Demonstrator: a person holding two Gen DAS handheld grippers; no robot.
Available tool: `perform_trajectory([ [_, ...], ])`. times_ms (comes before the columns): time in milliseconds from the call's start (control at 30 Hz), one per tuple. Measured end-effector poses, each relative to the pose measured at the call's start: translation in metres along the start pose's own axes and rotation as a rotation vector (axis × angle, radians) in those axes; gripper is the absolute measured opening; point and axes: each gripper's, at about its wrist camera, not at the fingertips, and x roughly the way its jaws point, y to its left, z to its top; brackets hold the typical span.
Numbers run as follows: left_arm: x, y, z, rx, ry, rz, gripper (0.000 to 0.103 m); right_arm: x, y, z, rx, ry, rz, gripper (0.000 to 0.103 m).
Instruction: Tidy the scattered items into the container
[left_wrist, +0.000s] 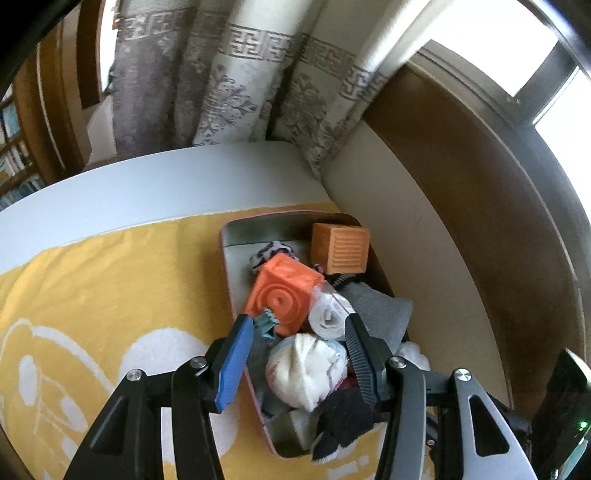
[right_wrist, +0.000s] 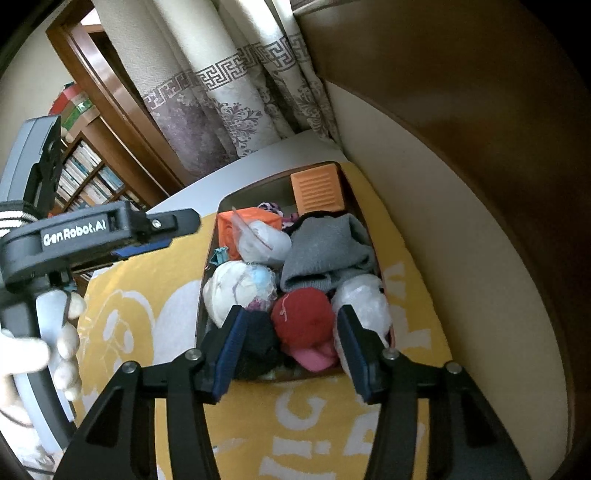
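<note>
Packed full: a shallow grey metal container with a pinkish rim (left_wrist: 236, 236) (right_wrist: 214, 236), resting on a yellow towel with white printed shapes (left_wrist: 110, 280) (right_wrist: 155, 325) spread over a white desk (left_wrist: 147, 188) (right_wrist: 177, 206). Directly under and ahead of the left claw (left_wrist: 299, 325), its blue-padded and black-ribbed jaws standing apart over the heap with nothing pinched between them. Below that gap, a balled white sock (left_wrist: 306, 369) (right_wrist: 229, 288); just beyond the tips, a dark orange rubber cube with embossed rings (left_wrist: 284, 295) (right_wrist: 229, 225) and a rolled white cloth bundle (left_wrist: 328, 314) (right_wrist: 262, 240); farther off, at the container's far end, a pale orange ribbed cube (left_wrist: 341, 249) (right_wrist: 317, 192), with a black-and-white patterned scrap (left_wrist: 269, 254) beside it. To the right of the left claw's ribbed jaw, a grey knitted sock (left_wrist: 384, 310) (right_wrist: 325, 251); nearer, beneath the claw, a dark navy sock (left_wrist: 343, 417) (right_wrist: 258, 339). In the right wrist view, the right claw (right_wrist: 290, 317) likewise parted, gripping nothing, jaws poised above the near end of the container. Between those jaws, a red balled sock (right_wrist: 303, 317) atop something pink (right_wrist: 317, 358); behind the right-hand jaw, a crinkled clear plastic bundle (right_wrist: 365, 299). Far to the left of the right claw, the black body of the other gripper, marked with white lettering (right_wrist: 74, 232), held by a hand in a white glove (right_wrist: 62, 350). Beyond the desk, patterned grey-and-cream curtains (left_wrist: 229, 85) (right_wrist: 229, 107) and a wooden bookshelf (right_wrist: 92, 173).
</note>
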Motion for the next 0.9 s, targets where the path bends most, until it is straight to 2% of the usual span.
perform_trajectory([
  [167,-0.021,0.017,-0.003,-0.039,-0.023,0.001,0.053,-0.012,0.002,-0.011,0.009,0.002,-0.004,0.055],
  [500,-0.066,0.029,-0.017,-0.043,-0.068,0.02,0.054,-0.031,0.015,-0.031,0.005,-0.004,-0.013,0.058],
  [600,-0.083,0.023,-0.024,-0.022,-0.099,0.064,0.078,-0.038,0.02,-0.036,0.007,-0.005,-0.007,0.058],
  [800,-0.117,-0.002,-0.034,0.081,-0.191,0.175,0.079,-0.062,0.035,-0.037,-0.026,-0.047,-0.01,0.062],
  [900,-0.133,-0.013,-0.038,0.109,-0.226,0.207,0.087,-0.079,0.046,-0.034,-0.058,-0.094,-0.01,0.065],
])
